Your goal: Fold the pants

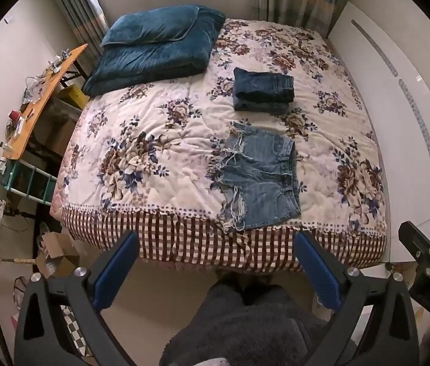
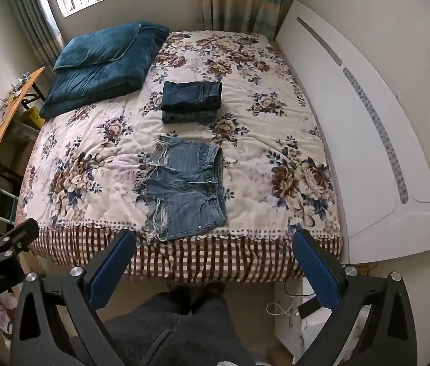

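Light blue frayed denim shorts (image 1: 259, 177) (image 2: 184, 186) lie spread flat near the front edge of a bed with a floral quilt (image 1: 154, 140) (image 2: 93, 158), waistband to the right. Behind them sits a stack of folded dark blue jeans (image 1: 262, 93) (image 2: 192, 100). My left gripper (image 1: 216, 244) hangs open above the bed's foot, well short of the shorts, nothing between its blue pads (image 1: 117, 271). My right gripper (image 2: 215, 242) is likewise open and empty, held over the front edge. Each gripper shows at the other view's side edge.
A folded teal duvet with a pillow (image 1: 157, 45) (image 2: 102, 61) occupies the back left of the bed. A white headboard (image 2: 367, 140) runs along the right. A cluttered wooden desk (image 1: 38, 97) stands left. The person's dark fuzzy trousers (image 1: 245, 326) fill the space below.
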`<action>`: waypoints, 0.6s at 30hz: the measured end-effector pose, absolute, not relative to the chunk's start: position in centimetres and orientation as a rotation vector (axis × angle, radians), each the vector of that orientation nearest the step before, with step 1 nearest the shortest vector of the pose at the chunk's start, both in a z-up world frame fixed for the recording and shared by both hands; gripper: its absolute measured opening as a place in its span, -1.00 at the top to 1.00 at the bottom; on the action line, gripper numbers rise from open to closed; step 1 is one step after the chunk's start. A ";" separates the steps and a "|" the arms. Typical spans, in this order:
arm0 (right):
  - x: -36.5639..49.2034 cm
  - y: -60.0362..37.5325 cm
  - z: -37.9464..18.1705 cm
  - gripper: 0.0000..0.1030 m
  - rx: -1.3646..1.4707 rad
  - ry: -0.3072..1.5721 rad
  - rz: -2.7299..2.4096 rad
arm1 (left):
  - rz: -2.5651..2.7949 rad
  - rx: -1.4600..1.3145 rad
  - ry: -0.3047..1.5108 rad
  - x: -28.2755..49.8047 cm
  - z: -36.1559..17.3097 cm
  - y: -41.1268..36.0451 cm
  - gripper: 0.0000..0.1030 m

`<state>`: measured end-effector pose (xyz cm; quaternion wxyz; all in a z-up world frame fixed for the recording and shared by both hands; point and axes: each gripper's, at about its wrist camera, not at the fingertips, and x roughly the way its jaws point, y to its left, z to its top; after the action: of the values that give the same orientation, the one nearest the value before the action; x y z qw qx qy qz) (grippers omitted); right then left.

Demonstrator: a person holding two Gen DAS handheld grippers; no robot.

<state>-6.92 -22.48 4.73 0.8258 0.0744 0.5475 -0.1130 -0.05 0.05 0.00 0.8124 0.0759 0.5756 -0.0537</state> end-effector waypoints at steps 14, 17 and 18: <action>-6.9 -22.5 4.7 -1.00 0.168 1.168 -0.226 | -0.113 0.161 1.247 0.0 0.0 -0.2 -1.00; -6.6 -22.8 4.4 -1.00 0.174 1.171 -0.228 | -0.107 0.162 1.244 -0.2 -0.4 -1.0 -1.00; -6.6 -22.8 4.4 -1.00 0.174 1.172 -0.227 | -0.108 0.162 1.245 -0.2 -0.5 -1.4 -1.00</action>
<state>-6.57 -22.84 4.38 0.8236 0.0820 0.5510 -0.1069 -0.19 -1.36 -0.52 0.8079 0.0756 0.5823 -0.0507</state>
